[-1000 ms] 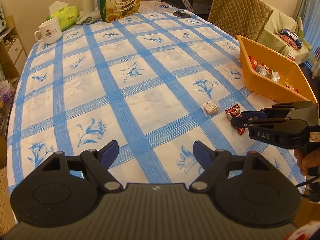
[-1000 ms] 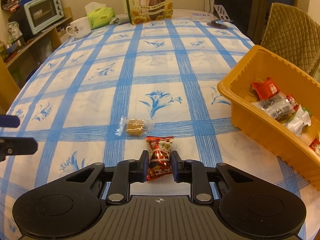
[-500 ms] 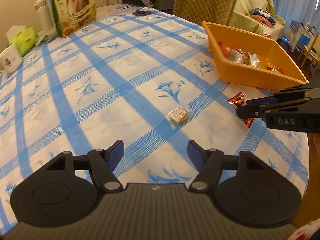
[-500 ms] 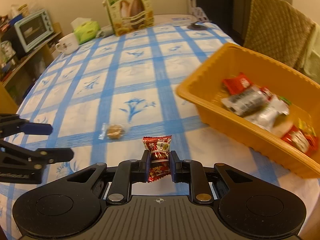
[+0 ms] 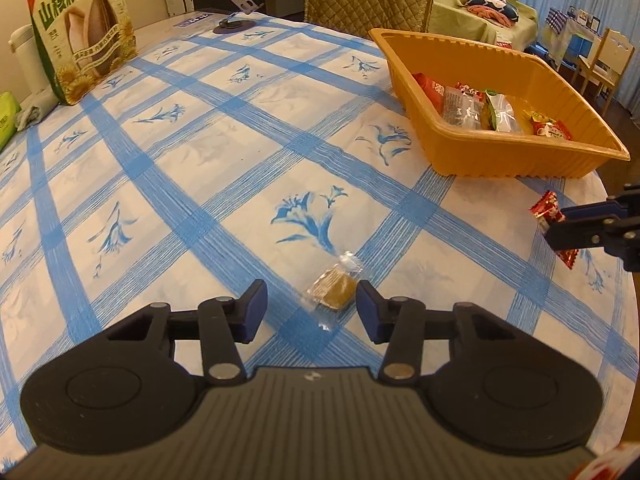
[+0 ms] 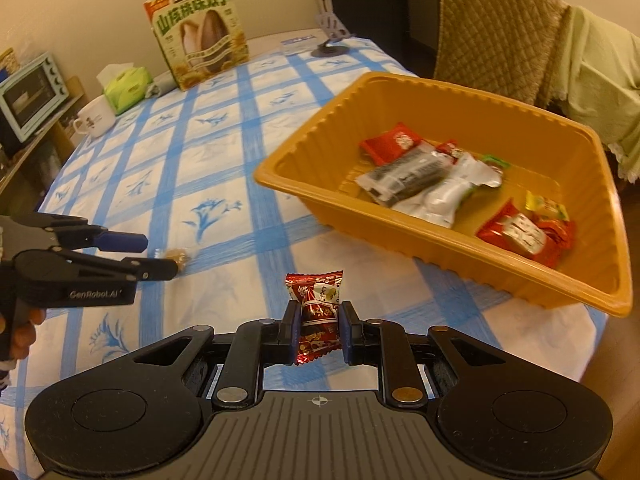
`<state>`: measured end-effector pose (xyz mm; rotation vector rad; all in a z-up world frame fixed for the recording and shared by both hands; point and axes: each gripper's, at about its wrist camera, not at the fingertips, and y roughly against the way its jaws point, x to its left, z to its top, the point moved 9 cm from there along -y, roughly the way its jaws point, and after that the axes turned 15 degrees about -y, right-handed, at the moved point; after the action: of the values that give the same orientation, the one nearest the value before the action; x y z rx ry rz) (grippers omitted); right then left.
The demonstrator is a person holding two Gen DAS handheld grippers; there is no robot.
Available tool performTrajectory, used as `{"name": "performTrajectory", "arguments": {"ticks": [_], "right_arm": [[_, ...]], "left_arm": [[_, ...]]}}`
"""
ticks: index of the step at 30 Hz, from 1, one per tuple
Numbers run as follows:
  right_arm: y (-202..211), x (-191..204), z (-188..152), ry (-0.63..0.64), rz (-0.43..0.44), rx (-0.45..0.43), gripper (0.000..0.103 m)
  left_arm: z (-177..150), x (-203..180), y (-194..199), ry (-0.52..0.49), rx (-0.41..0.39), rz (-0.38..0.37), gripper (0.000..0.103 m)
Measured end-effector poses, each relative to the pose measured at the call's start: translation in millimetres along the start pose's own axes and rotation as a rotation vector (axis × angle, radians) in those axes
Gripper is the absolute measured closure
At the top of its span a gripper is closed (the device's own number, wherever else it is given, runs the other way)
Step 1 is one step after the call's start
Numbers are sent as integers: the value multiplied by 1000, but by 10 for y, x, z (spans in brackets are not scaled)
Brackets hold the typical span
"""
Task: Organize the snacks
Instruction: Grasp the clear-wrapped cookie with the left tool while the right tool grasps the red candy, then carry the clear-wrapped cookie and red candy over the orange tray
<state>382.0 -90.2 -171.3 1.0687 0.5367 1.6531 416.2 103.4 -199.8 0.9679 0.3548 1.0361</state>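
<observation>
A worktop (image 5: 200,168) under a white cloth with a blue grid and blue flowers filled both views, with a quilted chair (image 6: 496,28) behind its far edge. An orange tray (image 6: 440,240) sat near the worktop's right side, holding a loose pile of wrapped snacks (image 6: 432,184) (red, silver and dark packets, none sorted). A tall seed box (image 5: 80,36) stood at the far end.

The left gripper (image 5: 308,308) hung low over the cloth, its fingers (image 5: 254,308) partly apart and just having been closing; a small brown sweet (image 5: 334,290) in clear wrap lay on the cloth between them, nearer the right finger, and the pads did not yet press it. The right gripper (image 6: 320,330) had its fingers pinched tight on a red candy (image 6: 318,312), which stood upright above the cloth just short of the tray's near wall.

Only the right wrist view showed a mug (image 6: 96,118), a green tissue pack (image 6: 128,86) and a pale blue oven (image 6: 30,96) on a shelf at left, plus the fingers of the person's hand (image 6: 20,332) on the left gripper's handle. Only the left wrist view showed a sofa (image 5: 480,4) with a patterned cushion and a small wooden chair (image 5: 604,60) beyond the tray. There the red candy appeared at the right edge, clamped side-on.
</observation>
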Motion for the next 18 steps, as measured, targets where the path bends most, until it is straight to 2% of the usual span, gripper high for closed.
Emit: {"name": "performTrajectory", "arguments": {"ticks": [7,8,18], "right_arm": [[55,-115,17,-22,-7,0,83],[59,-124,22,-23,-7,0,83],[93,-122,31,-11,11,2,83]], "left_arm": [[54,-56,-84,12,10,-20,75],[61,-61,-86,17,10,-26,82],[69,-138,-63,46,24,-35,84]]}}
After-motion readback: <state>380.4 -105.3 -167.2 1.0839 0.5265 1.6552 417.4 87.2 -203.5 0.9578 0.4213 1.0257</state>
